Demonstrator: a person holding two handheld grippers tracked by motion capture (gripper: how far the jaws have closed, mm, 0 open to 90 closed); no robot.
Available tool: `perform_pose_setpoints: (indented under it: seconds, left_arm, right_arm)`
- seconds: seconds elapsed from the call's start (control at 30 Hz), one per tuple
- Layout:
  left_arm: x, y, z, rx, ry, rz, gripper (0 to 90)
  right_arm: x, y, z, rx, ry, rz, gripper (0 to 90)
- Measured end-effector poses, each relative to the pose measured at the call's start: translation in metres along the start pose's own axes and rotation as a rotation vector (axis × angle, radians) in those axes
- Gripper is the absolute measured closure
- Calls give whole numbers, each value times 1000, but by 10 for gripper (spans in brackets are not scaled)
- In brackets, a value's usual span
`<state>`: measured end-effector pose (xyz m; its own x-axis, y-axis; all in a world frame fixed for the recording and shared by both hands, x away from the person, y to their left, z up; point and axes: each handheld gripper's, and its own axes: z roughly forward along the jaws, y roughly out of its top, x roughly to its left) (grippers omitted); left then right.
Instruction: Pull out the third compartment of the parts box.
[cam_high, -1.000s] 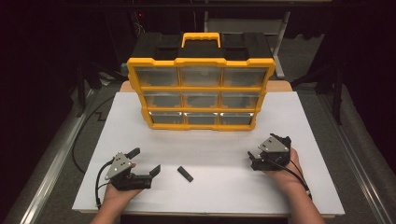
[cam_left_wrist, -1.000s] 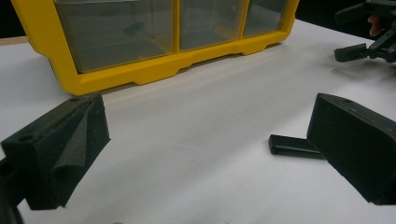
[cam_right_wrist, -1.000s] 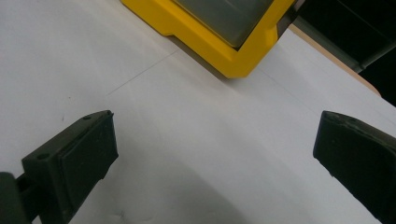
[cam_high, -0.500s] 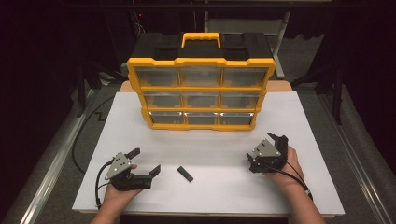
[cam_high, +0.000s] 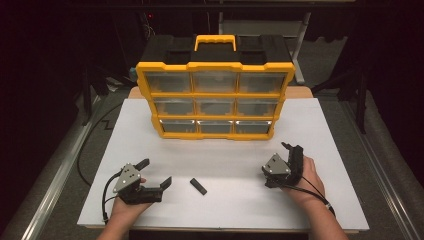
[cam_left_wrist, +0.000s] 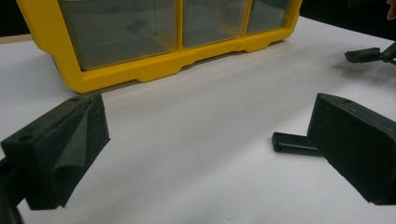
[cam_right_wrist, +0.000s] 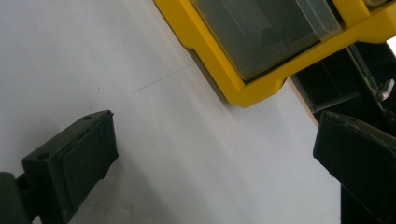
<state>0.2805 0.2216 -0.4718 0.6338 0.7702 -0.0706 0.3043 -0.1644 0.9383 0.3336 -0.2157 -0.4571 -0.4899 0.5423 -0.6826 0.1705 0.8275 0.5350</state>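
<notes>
High view: the small black part (cam_high: 198, 186) lies untouched on the white board (cam_high: 230, 160), near the left gripper (cam_high: 155, 172), jaws spread. Left gripper view: the part (cam_left_wrist: 294, 143) remains ungrasped. Right gripper view: jaws parted, empty, before the yellow organizer (cam_right_wrist: 261, 51)

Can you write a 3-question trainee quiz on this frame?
1. True or false: the left gripper grips the black bar.
2. How many drawers show on the front of the organizer? A) six B) nine C) twelve
3. Fill in: the bar lies on the white ____ between the left gripper and the right gripper.

Key: 1 false, its jaws stand open and the bar lies apart from them. 2 B. 3 board.
</notes>
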Motion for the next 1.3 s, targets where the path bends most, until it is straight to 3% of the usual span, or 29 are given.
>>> perform_pose_setpoints:
  seconds: [0.43, 0.5, 0.77, 0.8, 0.83, 0.93, 1.03, 1.3]
  left_arm:
    - [-1, 0, 0, -5, 4, 4, 3]
    - [-1, 1, -1, -6, 7, 4, 3]
    - [-1, 1, -2, -4, 13, 12, 3]
    - [0, 0, -2, -4, 14, 10, 3]
    - [0, 0, -2, -6, 15, 5, 3]
    - [0, 0, -2, -7, 17, 5, 3]
    - [0, 0, -1, -9, 24, 5, 3]
    - [1, 0, -1, -1, 22, 11, 3]
  right_arm:
    - [6, 7, -5, 32, -59, -142, 0]
    - [5, 8, -5, 35, -66, -186, 0]
    - [9, 10, -7, 57, -88, -219, 2]
    - [8, 11, -7, 53, -90, -260, 2]
    - [8, 12, -7, 55, -99, -271, 3]
    - [12, 12, -7, 72, -101, -272, 3]
    - [13, 14, -7, 69, -115, -317, 3]
    - [16, 15, -7, 84, -131, -375, 5]
